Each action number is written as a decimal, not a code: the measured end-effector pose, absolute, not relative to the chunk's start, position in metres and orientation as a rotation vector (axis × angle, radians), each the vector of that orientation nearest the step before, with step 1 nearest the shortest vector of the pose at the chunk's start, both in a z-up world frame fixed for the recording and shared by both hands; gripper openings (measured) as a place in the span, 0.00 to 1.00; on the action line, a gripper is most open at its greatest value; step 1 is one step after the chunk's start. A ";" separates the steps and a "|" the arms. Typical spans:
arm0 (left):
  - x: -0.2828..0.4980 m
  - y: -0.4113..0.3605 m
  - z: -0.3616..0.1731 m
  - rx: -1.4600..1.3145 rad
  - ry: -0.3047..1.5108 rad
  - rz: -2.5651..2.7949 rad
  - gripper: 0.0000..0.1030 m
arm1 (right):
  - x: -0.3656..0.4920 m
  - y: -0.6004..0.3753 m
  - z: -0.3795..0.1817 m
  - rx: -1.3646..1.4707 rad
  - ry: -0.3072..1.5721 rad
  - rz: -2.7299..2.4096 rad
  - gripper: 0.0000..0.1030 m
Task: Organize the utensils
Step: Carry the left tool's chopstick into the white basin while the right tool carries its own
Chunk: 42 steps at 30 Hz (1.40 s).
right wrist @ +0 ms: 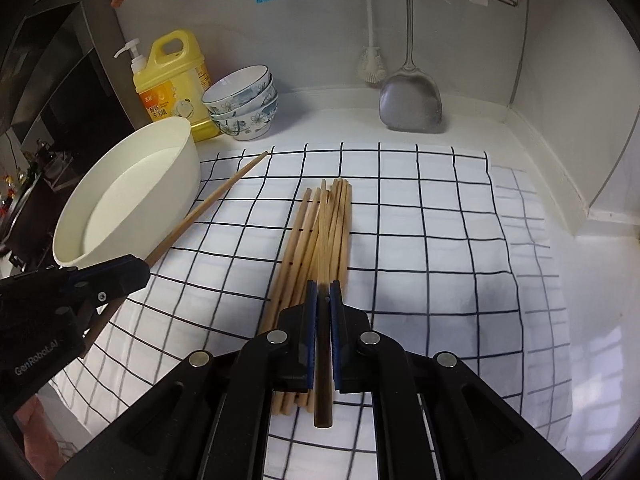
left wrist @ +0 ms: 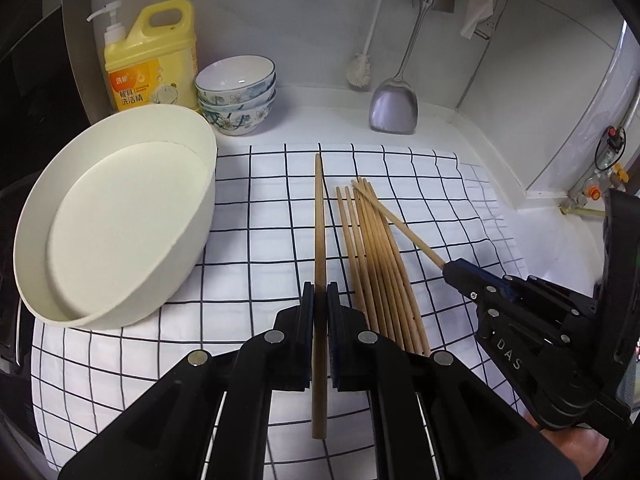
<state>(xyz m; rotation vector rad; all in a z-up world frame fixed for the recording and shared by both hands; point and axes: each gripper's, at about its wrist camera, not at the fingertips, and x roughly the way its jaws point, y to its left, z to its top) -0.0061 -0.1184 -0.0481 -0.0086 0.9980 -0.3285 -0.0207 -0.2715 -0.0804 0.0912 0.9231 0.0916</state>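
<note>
My left gripper (left wrist: 320, 288) is shut on a single wooden chopstick (left wrist: 319, 208) that points away over the checked cloth (left wrist: 260, 208). Just to its right, a pile of several chopsticks (left wrist: 376, 264) lies on the cloth. My right gripper (left wrist: 450, 266) comes in from the right, shut on another chopstick (left wrist: 400, 228) whose far end crosses the pile. In the right wrist view, the right gripper (right wrist: 323, 284) clamps its chopstick (right wrist: 323, 392) above the pile (right wrist: 320, 232). At the left of that view, the left gripper (right wrist: 142, 268) holds its chopstick (right wrist: 216, 200) slanting beside the white basin (right wrist: 172, 136).
A white oval basin (left wrist: 200, 208) sits on the cloth's left side. Behind it stand a yellow detergent bottle (left wrist: 154, 60) and stacked floral bowls (left wrist: 236, 92). A metal spatula (left wrist: 394, 108) and a white brush (left wrist: 360, 68) lean on the back wall. A raised wall borders the counter on the right.
</note>
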 end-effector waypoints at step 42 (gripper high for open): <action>0.118 0.109 -0.077 -0.143 1.106 -0.262 0.07 | 0.114 -0.021 -0.077 0.027 1.048 0.221 0.06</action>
